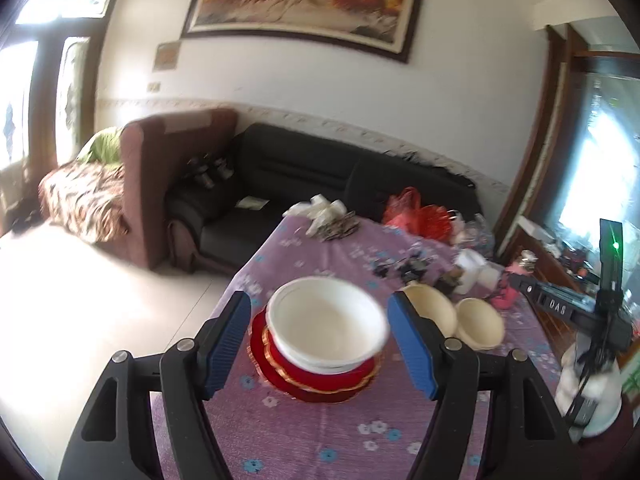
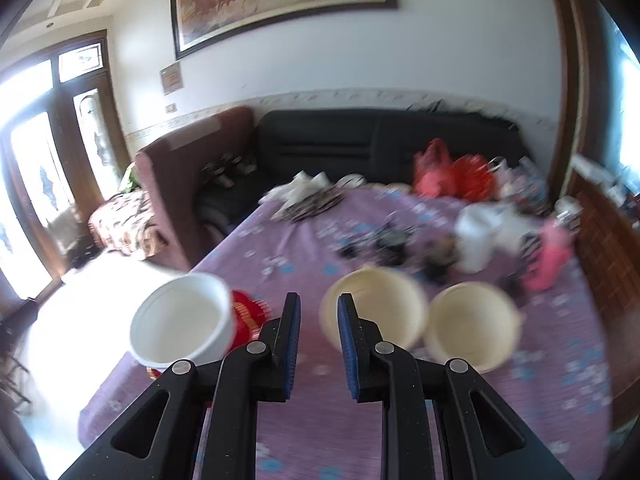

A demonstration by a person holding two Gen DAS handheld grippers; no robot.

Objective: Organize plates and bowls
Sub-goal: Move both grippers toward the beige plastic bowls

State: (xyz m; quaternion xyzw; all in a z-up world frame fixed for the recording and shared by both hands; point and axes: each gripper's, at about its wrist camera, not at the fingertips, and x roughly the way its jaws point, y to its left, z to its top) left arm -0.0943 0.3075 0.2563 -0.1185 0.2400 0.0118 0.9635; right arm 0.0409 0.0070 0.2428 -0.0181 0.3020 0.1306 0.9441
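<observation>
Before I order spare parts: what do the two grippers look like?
Both match. The left gripper and right gripper have black plastic linkage arms with triangular cutouts, round silver pivot pins, and blue ribbed pads on the fingers. No cables, sleeves or markings show on either.

Daylight glares through the doors; both fisheye views are motion-blurred.

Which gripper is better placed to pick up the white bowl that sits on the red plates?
Left. The left gripper is open with the white bowl between its fingers; the right gripper points beside it, toward the cream bowl.
</observation>
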